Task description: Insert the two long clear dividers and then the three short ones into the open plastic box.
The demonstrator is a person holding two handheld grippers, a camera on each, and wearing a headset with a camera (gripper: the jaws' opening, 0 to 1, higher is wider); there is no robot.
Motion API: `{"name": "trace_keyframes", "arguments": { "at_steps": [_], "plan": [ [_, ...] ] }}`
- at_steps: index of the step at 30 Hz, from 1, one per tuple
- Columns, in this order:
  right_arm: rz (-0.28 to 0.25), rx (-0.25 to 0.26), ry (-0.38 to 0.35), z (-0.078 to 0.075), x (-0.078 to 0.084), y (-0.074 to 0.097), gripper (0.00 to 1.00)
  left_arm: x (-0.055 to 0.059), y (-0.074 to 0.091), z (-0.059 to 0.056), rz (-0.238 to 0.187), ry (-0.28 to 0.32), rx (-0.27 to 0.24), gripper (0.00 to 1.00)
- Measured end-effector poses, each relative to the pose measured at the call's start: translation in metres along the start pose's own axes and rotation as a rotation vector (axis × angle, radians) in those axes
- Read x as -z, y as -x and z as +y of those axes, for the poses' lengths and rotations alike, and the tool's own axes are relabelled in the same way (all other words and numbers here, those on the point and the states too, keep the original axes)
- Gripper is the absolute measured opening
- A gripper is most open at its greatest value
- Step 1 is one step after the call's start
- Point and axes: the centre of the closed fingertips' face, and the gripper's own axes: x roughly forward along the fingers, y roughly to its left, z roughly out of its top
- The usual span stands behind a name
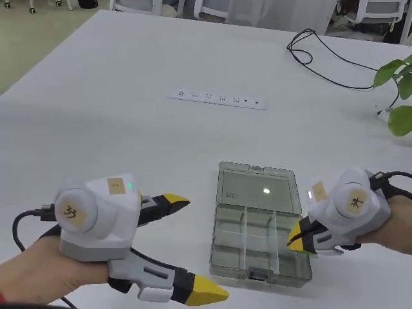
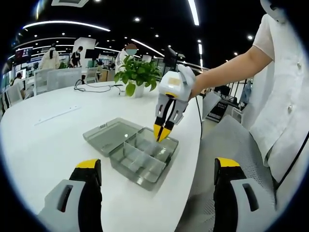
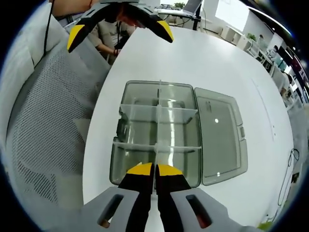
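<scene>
Right hand-held gripper (image 3: 155,168) pinches a clear divider (image 3: 158,108) in the plastic box (image 3: 217,145).
Left hand-held gripper (image 1: 201,248) gapes beside the box. Divider likely light, slick; hold its top edge.

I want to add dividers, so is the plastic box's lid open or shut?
Open: the lid lies flat on the table beside the plastic box, whose compartments show.

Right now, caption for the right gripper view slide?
Right gripper, jaws shut on a short clear divider, holds it in the open plastic box.
</scene>
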Motion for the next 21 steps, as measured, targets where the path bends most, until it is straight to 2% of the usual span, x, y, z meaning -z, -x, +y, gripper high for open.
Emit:
{"name": "trace_keyframes", "arguments": {
  "at_steps": [7, 11, 21],
  "plan": [
    [0.003, 0.002, 0.008, 0.000, 0.001, -0.001, 0.03, 0.000, 0.001, 0.000, 0.001, 0.002, -0.001, 0.99],
    [0.003, -0.003, -0.016, -0.001, 0.000, 0.000, 0.03, 0.001, 0.001, 0.000, 0.002, 0.002, -0.001, 0.99],
    [0.009, -0.019, -0.039, -0.002, -0.006, 0.013, 0.03, 0.000, 0.000, -0.001, -0.006, 0.009, 0.000, 0.98]
  ]
}}
